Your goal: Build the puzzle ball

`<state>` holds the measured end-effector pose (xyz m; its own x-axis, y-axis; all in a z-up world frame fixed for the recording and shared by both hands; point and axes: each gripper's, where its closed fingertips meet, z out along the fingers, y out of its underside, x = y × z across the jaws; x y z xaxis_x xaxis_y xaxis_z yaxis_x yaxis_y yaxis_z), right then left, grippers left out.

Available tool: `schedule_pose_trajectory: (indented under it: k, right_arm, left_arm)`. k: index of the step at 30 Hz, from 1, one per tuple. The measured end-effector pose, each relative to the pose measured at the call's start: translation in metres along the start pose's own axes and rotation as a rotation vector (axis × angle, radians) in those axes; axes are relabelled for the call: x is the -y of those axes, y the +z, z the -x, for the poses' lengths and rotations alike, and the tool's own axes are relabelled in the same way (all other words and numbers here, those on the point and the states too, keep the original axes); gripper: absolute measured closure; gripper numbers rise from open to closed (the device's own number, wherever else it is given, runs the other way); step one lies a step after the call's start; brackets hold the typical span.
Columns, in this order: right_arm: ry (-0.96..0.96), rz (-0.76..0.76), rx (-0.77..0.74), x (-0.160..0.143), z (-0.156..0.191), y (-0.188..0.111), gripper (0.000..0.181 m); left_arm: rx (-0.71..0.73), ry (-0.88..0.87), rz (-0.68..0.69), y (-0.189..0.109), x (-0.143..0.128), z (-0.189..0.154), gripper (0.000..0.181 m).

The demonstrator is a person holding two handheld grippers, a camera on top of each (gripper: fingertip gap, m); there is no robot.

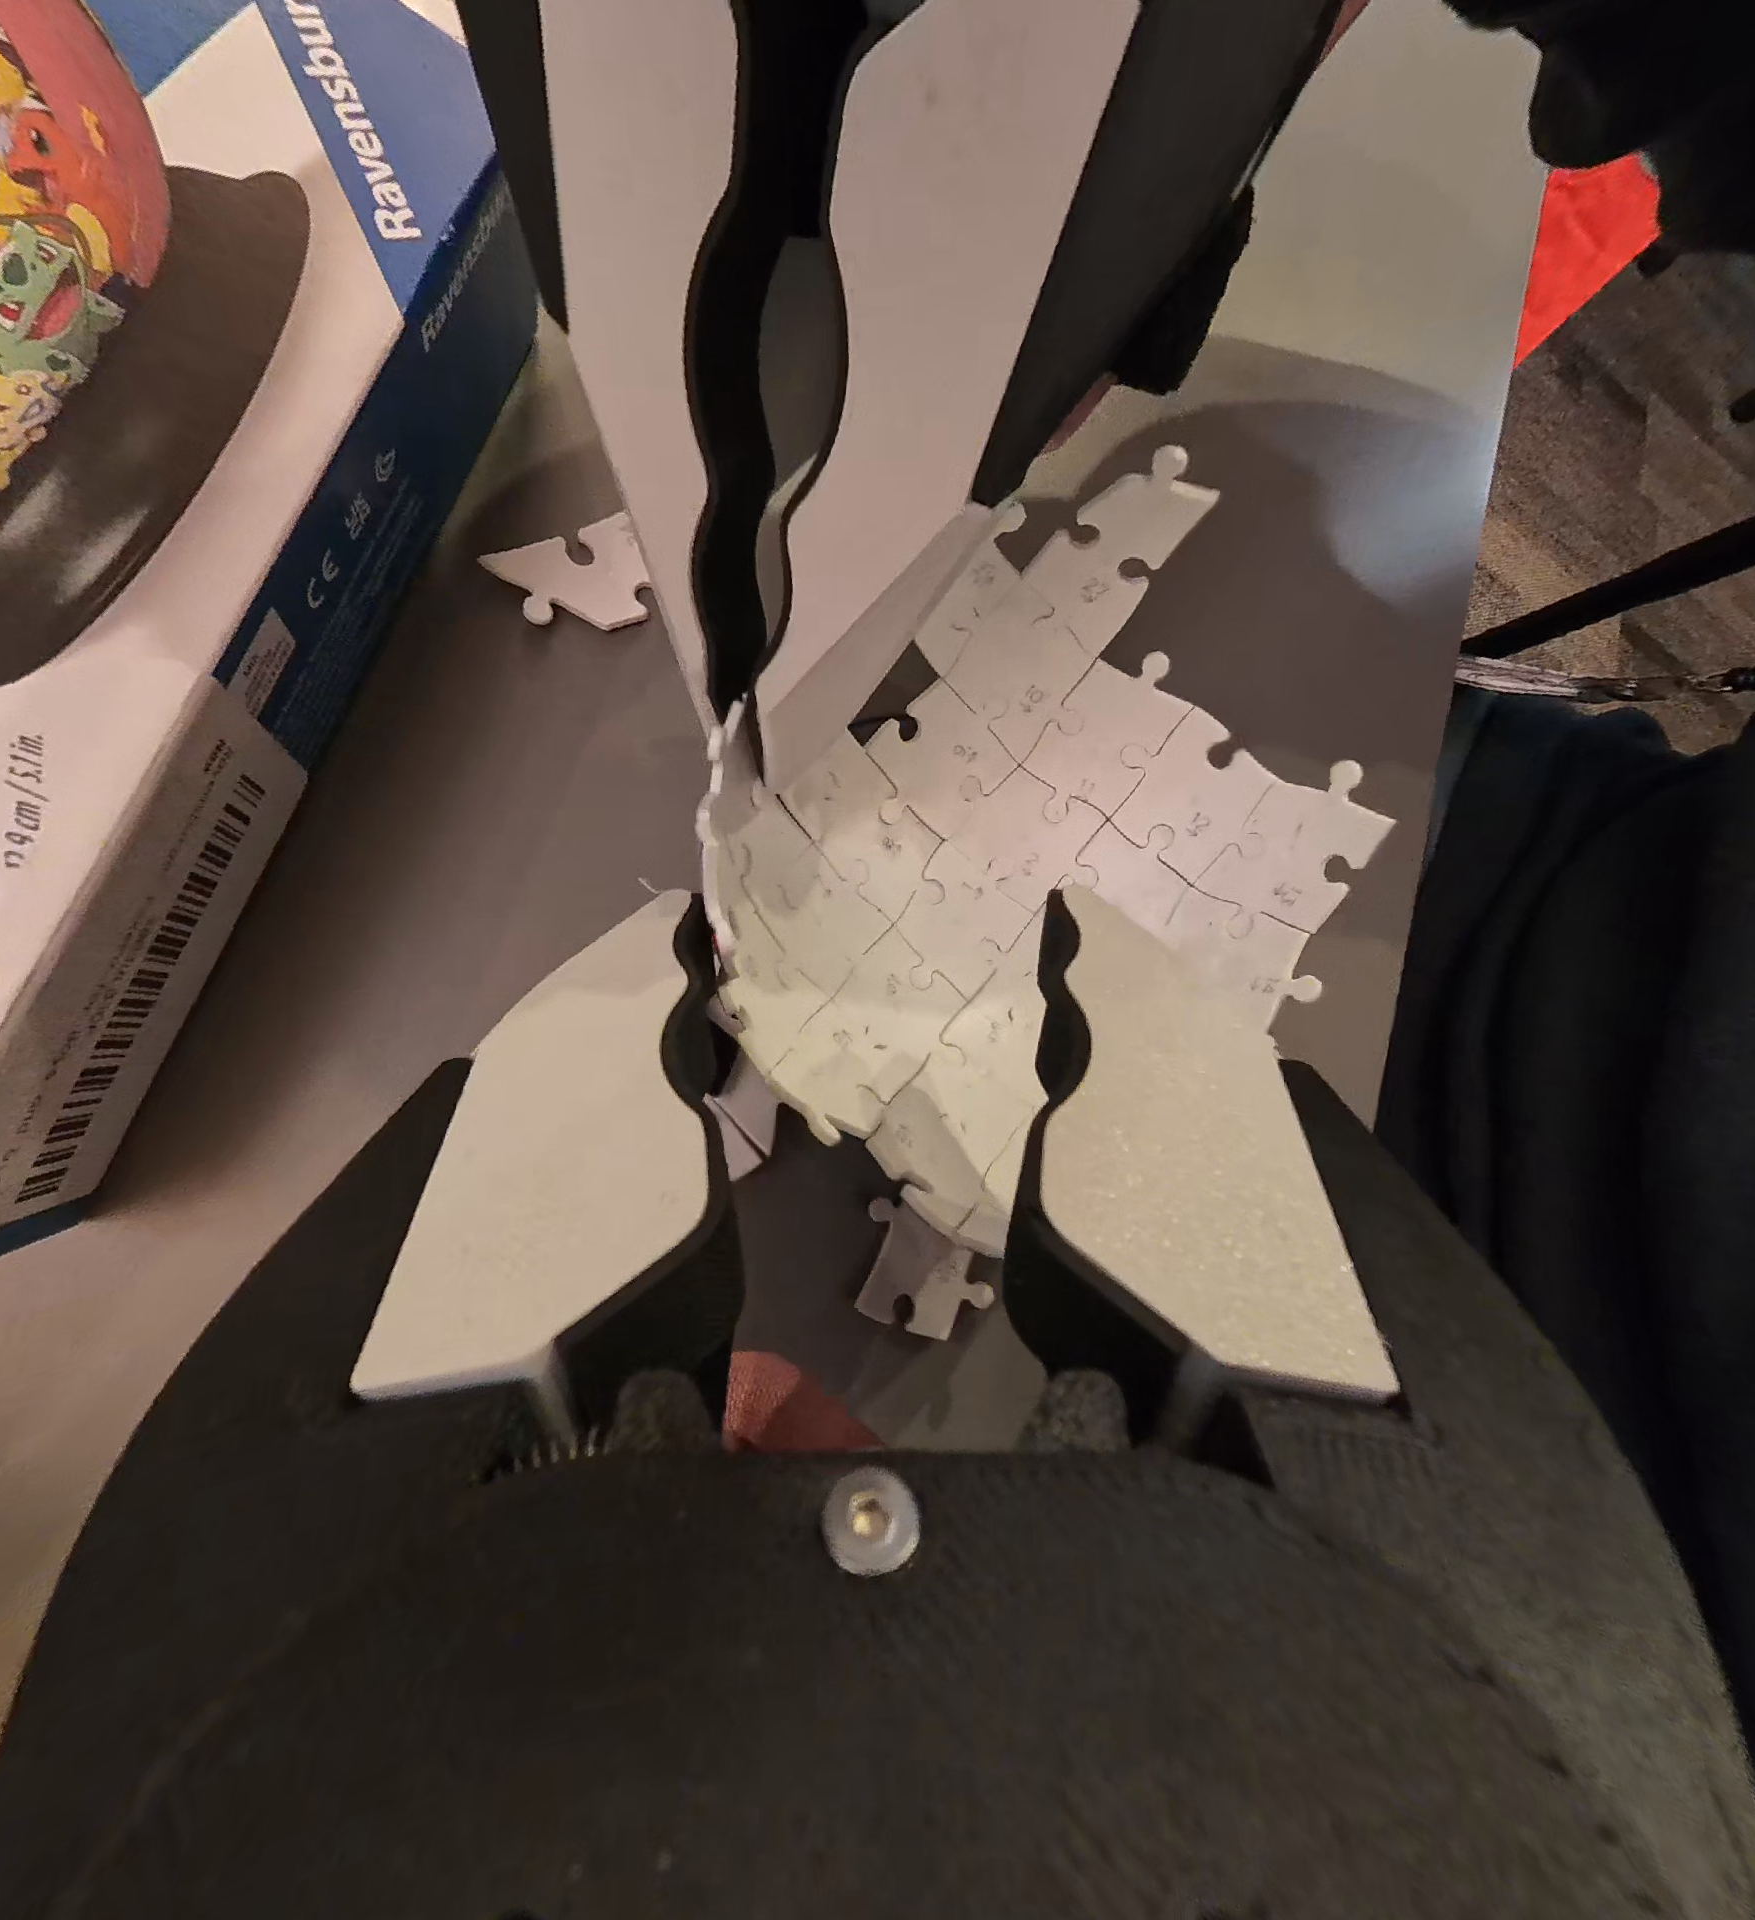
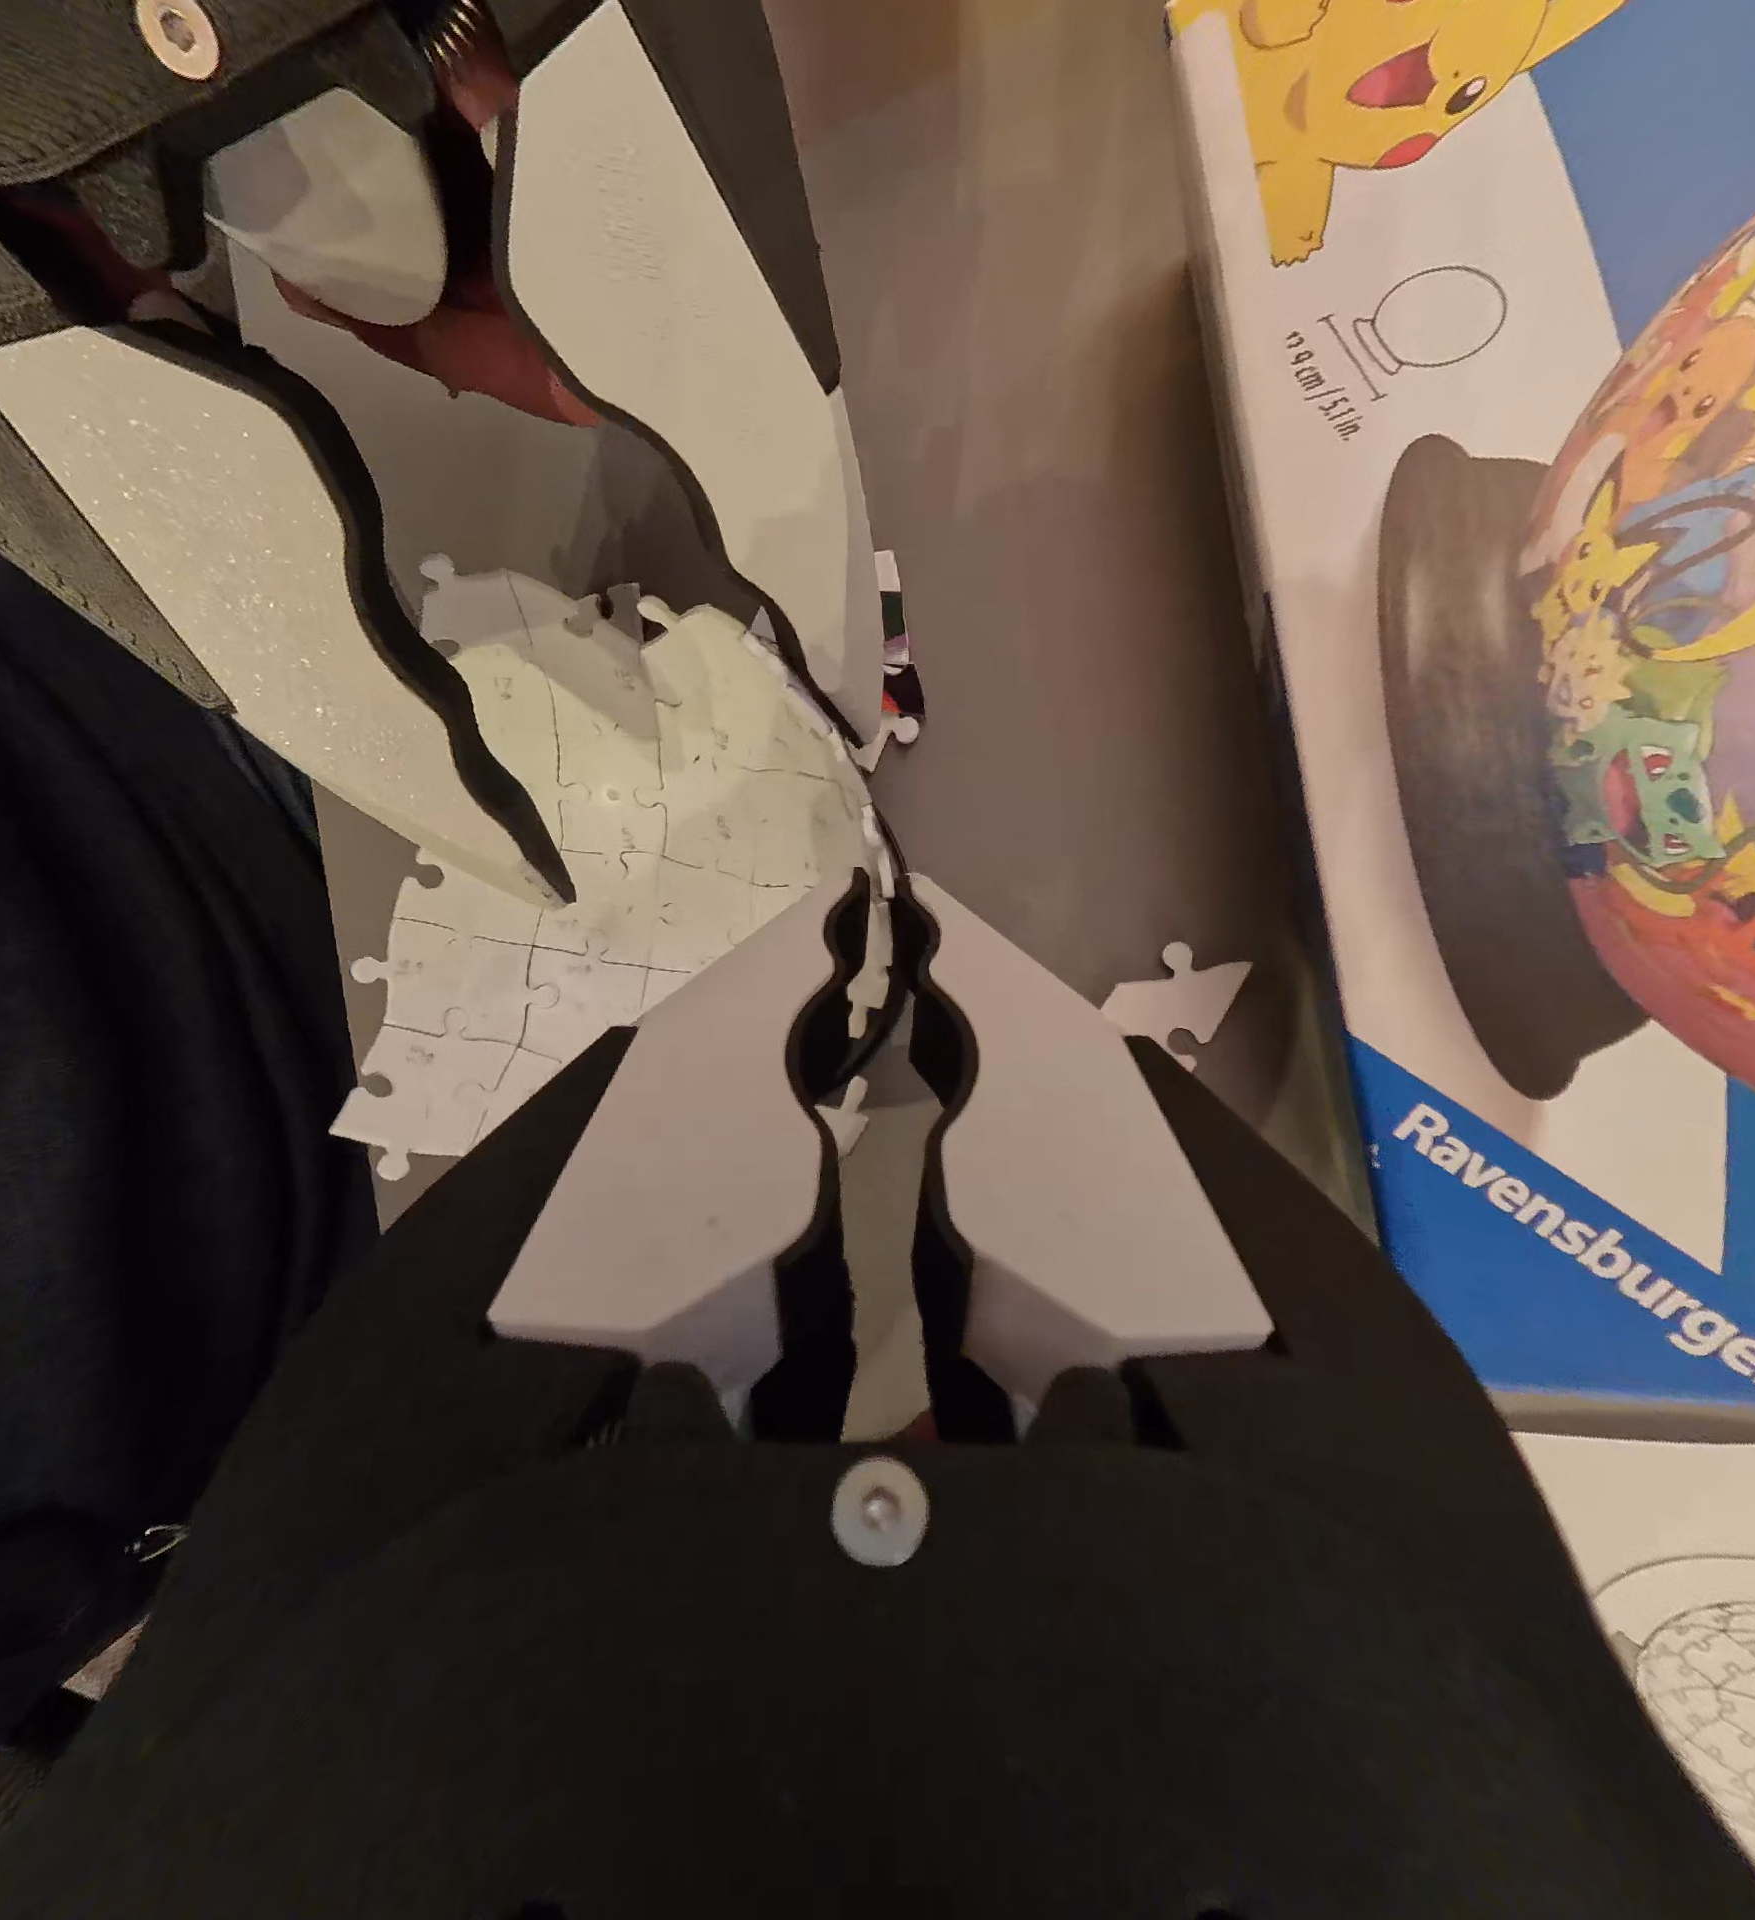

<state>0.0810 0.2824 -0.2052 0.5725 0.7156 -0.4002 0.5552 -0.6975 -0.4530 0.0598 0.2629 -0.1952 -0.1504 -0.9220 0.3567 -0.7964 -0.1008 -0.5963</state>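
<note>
Warm dim light, soft shadows, wide-angle edge distortion, slight blur

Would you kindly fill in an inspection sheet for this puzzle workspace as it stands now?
Surface: smooth grey tabletop, bare between items.
Job's things: curved white assembled puzzle shell, blank numbered backs toward the cameras, edge tabs exposed; one loose white puzzle piece beside the box, another under the shell.
Clutter: blue-and-white cardboard puzzle box lying flat.
Grippers: left hand-held gripper straddles the shell, whether gripping is unclear; right hand-held gripper pinches the shell's rim.
Cables: nothing seen.
Surroundings: dark clothing, patterned carpet, a red object.
</note>
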Motion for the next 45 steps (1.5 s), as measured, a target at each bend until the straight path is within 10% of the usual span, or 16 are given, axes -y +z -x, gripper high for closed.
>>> schedule_pose_trajectory:
  k: [45]
  right_arm:
    - [0.094, -0.013, 0.089, -0.011, 0.002, 0.005, 0.177]
  left_arm:
    - [-0.029, -0.037, -0.001, 0.000, -0.007, 0.001, 0.123]
